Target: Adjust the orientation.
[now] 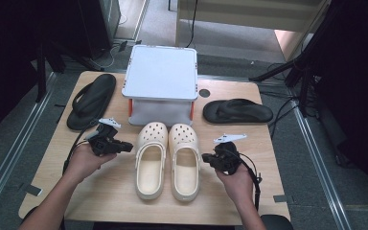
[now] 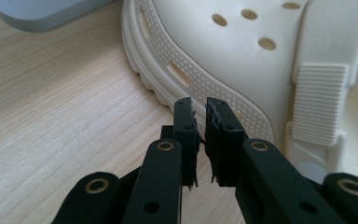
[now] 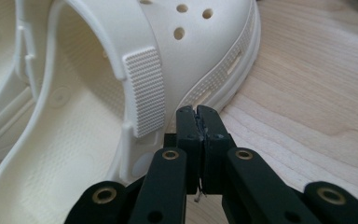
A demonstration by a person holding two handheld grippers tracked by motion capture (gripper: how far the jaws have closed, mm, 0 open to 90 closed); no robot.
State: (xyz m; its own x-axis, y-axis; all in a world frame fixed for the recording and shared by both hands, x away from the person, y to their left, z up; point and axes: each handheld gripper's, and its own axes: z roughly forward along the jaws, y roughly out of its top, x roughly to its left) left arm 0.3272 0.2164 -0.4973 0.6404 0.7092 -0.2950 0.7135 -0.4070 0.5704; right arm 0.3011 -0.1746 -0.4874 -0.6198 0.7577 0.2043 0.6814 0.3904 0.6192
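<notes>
Two cream clogs stand side by side, toes pointing away, in the middle of the wooden table (image 1: 110,191). My left gripper (image 1: 129,146) lies level just left of the left clog (image 1: 151,160), pointing at its side. In the left gripper view its jaws (image 2: 199,105) stand a narrow gap apart with nothing between them, just short of the clog's dotted sole rim (image 2: 191,74). My right gripper (image 1: 205,157) points at the right clog (image 1: 184,163) from its right. There its jaws (image 3: 196,111) are shut, pad against pad, empty, close to the clog's strap hinge (image 3: 144,93).
A white-topped box (image 1: 160,72) on a grey base stands just behind the clogs. One black flip-flop (image 1: 92,100) lies at the back left, another (image 1: 237,111) at the back right. Bare wood shows in front of the clogs and beside each hand.
</notes>
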